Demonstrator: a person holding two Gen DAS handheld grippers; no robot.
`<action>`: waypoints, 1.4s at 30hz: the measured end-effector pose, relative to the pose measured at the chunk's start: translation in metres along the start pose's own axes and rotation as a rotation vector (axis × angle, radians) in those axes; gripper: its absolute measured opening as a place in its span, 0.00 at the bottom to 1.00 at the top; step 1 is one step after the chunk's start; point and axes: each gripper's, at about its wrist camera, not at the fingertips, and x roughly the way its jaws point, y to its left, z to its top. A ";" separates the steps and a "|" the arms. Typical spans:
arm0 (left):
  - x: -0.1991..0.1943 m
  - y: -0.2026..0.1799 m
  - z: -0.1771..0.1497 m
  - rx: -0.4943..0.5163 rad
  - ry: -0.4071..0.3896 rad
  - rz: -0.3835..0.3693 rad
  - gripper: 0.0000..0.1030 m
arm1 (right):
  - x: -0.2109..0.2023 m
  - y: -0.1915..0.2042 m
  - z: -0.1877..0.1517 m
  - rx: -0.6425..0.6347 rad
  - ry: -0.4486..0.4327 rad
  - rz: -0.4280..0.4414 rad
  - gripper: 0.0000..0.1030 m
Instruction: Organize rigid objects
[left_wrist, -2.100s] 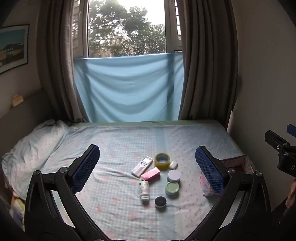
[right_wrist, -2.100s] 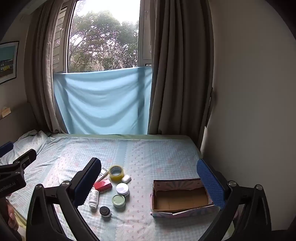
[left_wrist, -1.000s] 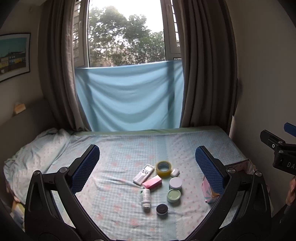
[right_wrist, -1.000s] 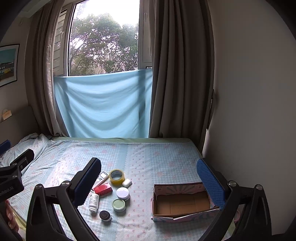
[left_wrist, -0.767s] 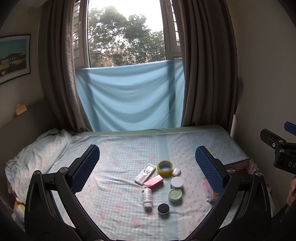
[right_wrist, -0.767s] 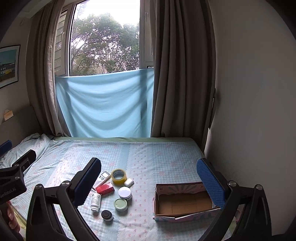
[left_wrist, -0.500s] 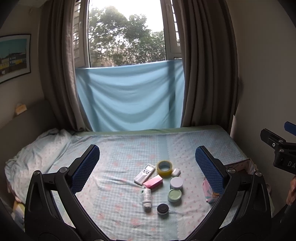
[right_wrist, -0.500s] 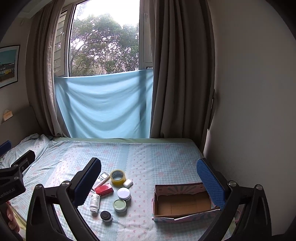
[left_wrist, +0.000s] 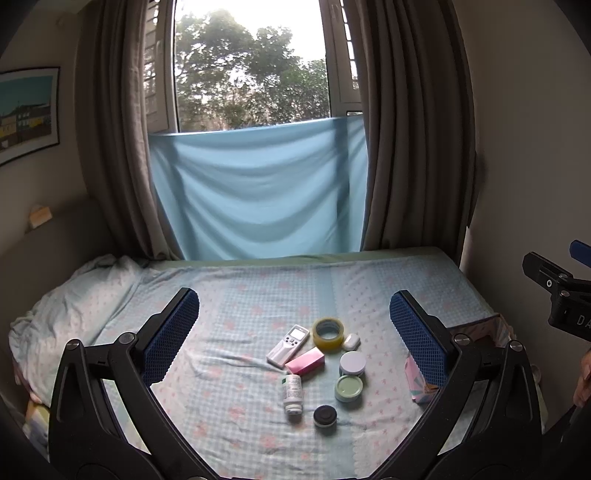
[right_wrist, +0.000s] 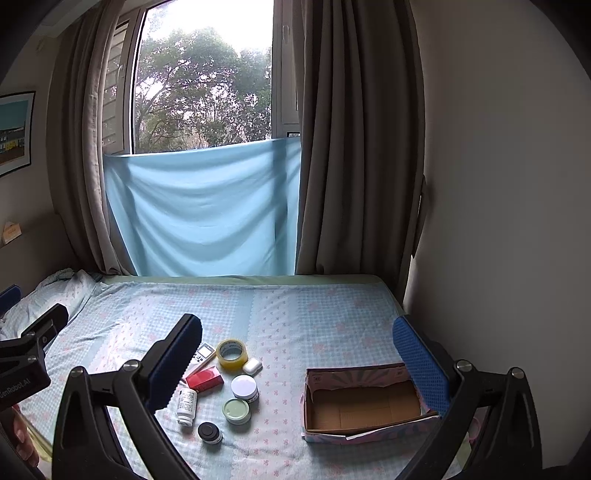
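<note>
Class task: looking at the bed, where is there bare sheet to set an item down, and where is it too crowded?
Free: the strip between the green-lidded jar and the cardboard box, and the wide sheet beyond the tape roll toward the window. The box is empty too. Crowded: the cluster around the red box and white bottle.

Small items (left_wrist: 320, 363) clustered on bedsheet; open empty box (right_wrist: 364, 402) beside.

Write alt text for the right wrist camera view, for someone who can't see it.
An open right gripper frames a bed holding an empty cardboard box at right and, apart at left, a cluster: tape roll, remote, red box, three jars and a pill bottle.
</note>
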 end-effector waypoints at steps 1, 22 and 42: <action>0.000 0.000 0.000 0.000 0.000 0.000 1.00 | 0.001 0.000 0.000 0.000 0.002 0.002 1.00; 0.006 0.006 0.001 -0.015 -0.019 -0.003 1.00 | 0.003 0.000 0.001 -0.011 -0.006 0.006 1.00; 0.017 0.005 0.000 -0.026 0.011 -0.020 1.00 | 0.010 0.002 0.004 -0.015 0.002 0.007 1.00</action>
